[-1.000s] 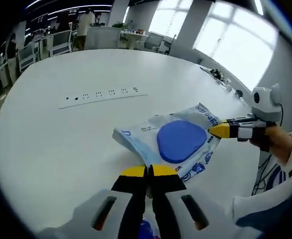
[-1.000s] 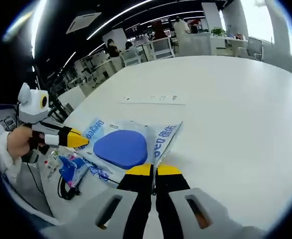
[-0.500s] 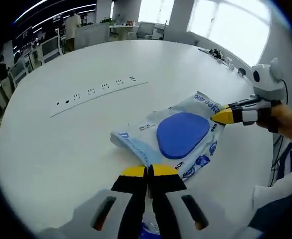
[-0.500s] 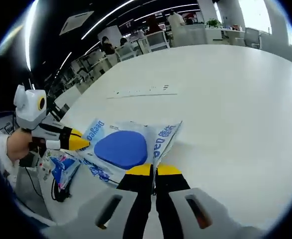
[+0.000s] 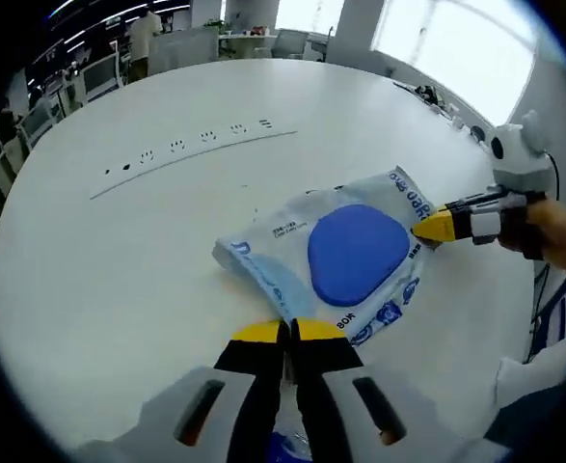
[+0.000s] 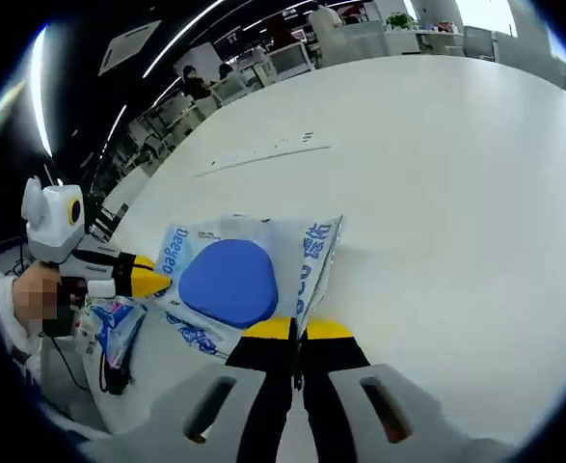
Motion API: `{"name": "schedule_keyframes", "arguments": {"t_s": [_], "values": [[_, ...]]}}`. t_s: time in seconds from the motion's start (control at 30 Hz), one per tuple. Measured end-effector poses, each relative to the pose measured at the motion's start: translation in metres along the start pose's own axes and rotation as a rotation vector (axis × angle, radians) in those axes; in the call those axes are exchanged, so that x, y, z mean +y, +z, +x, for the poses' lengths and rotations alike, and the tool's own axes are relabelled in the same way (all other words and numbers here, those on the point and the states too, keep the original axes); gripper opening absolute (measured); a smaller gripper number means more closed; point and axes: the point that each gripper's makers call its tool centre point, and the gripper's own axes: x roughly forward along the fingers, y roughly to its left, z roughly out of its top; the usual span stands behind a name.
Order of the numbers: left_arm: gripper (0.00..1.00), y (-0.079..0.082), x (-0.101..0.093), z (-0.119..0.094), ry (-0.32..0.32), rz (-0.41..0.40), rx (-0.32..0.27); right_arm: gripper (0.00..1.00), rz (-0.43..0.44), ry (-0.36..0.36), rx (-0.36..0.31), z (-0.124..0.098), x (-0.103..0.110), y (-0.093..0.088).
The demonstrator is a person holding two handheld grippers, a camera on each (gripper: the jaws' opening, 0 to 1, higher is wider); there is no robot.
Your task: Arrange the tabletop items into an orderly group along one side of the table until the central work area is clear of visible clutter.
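The packet [image 5: 345,260] with the blue oval lies flat on the white table [image 5: 119,251], near its edge. The left tongs [image 5: 284,333] are closed on its near edge at 6 o'clock; the right tongs [image 6: 292,330] likewise pinch the opposite edge. The packet's long axis runs between them, equally near both.

Right gripper [image 6: 296,331] pinching blue-printed packet [image 6: 239,283] edge (jaws closed); left gripper [image 6: 146,282] at opposite edge, white table [image 6: 437,174].

Pale blue printed packet [image 5: 345,253] with solid blue oval, white table [image 5: 119,260], yellow-tipped black tools
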Motion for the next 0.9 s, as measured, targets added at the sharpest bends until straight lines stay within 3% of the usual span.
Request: {"name": "schedule_keyframes", "arguments": {"t_s": [0.1, 0.2, 0.7, 0.9], "values": [[0.01, -0.0027, 0.0026, 0.0030, 0.000, -0.026, -0.008, 0.00, 0.068, 0.037, -0.021, -0.0013, 0.0008, 0.0018], [0.02, -0.0032, 0.0014, 0.0016, -0.001, -0.021, -0.028, 0.00, 0.068, 0.041, -0.023, -0.0020, 0.0004, 0.0022], [0.00, -0.0017, 0.0012, 0.0007, 0.019, -0.027, -0.092, 0.00, -0.066, 0.021, -0.057, -0.0018, 0.0049, 0.0003], [0.00, -0.0015, 0.0017, 0.0014, 0.034, -0.019, -0.096, 0.00, -0.069, 0.020, -0.055, -0.0008, 0.0035, 0.0007]]}}
